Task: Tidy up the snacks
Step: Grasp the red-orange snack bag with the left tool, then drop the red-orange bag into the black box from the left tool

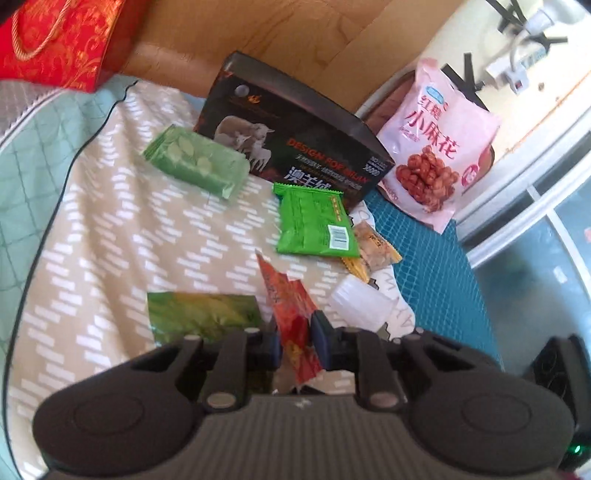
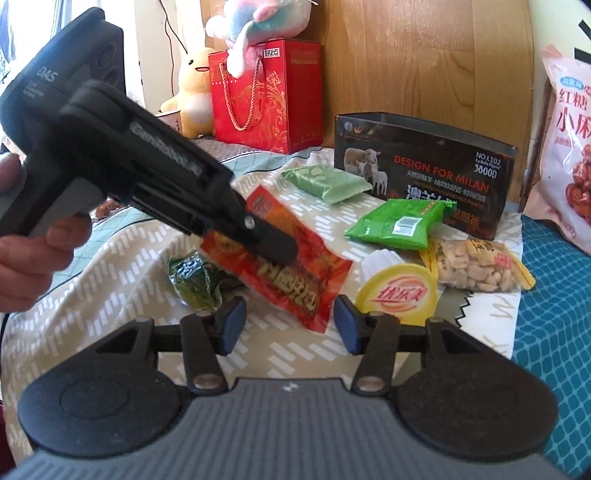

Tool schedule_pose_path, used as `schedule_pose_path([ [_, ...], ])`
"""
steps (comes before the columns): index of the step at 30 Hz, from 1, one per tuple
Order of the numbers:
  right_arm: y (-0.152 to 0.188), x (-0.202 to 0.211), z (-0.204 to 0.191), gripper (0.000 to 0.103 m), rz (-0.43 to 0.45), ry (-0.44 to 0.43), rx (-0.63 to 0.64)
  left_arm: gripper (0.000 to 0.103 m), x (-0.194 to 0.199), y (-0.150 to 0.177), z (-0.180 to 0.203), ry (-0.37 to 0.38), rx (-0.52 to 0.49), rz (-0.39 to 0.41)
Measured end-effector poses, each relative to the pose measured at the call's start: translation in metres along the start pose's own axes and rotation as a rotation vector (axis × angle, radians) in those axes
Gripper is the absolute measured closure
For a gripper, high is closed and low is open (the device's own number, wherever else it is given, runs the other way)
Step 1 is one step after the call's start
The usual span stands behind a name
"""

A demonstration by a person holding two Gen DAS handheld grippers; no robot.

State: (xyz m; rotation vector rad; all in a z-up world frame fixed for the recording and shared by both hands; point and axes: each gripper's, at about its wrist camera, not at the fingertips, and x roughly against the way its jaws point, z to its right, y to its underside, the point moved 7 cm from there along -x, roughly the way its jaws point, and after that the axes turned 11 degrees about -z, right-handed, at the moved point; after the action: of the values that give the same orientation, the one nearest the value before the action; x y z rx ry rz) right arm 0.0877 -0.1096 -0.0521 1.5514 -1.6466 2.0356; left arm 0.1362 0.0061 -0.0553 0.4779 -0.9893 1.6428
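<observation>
Right wrist view, left gripper angled downward clamping red packet, right gripper spread apart.

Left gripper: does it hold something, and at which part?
Yes. The left gripper is shut on the red snack packet, pinching it near one end. The right gripper is open, empty.

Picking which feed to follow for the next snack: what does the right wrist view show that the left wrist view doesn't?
Right wrist only: the plush toys, the person's hand holding the left gripper from outside, and the open right gripper.

Left wrist only: white wall fittings and a window frame.

Both: the red packet clamped in the left gripper, black box, pink bag, red gift bag, bright green packet, and peanut packet.
</observation>
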Motion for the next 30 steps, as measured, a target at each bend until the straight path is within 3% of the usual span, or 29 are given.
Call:
schedule_pose_path([
  [5,-0.001,0.001,0.0,0.065,0.015,0.038,0.012,0.088,0.009,-0.003,-0.007,0.077,0.054,-0.009],
  [7,-0.002,0.002,0.0,0.079,0.029,0.07,0.024,0.088,0.014,-0.003,-0.008,0.1,0.067,-0.002],
  [9,-0.003,0.006,-0.001,0.082,0.059,0.103,0.04,0.088,0.022,-0.006,-0.007,0.133,0.075,0.007],
  [15,-0.025,0.037,0.003,0.084,0.213,0.218,0.074,0.088,0.045,-0.033,0.018,0.21,0.021,0.056],
  [20,-0.061,0.046,0.03,0.085,0.276,0.331,0.092,0.088,0.045,-0.085,0.05,0.216,-0.057,0.101],
  [24,-0.095,0.039,0.069,0.085,0.285,0.384,0.061,0.087,0.026,-0.134,0.063,0.221,-0.089,0.12],
  [30,-0.124,0.003,0.122,0.085,0.206,0.4,0.003,0.085,-0.02,-0.18,0.053,0.203,-0.019,0.102],
])
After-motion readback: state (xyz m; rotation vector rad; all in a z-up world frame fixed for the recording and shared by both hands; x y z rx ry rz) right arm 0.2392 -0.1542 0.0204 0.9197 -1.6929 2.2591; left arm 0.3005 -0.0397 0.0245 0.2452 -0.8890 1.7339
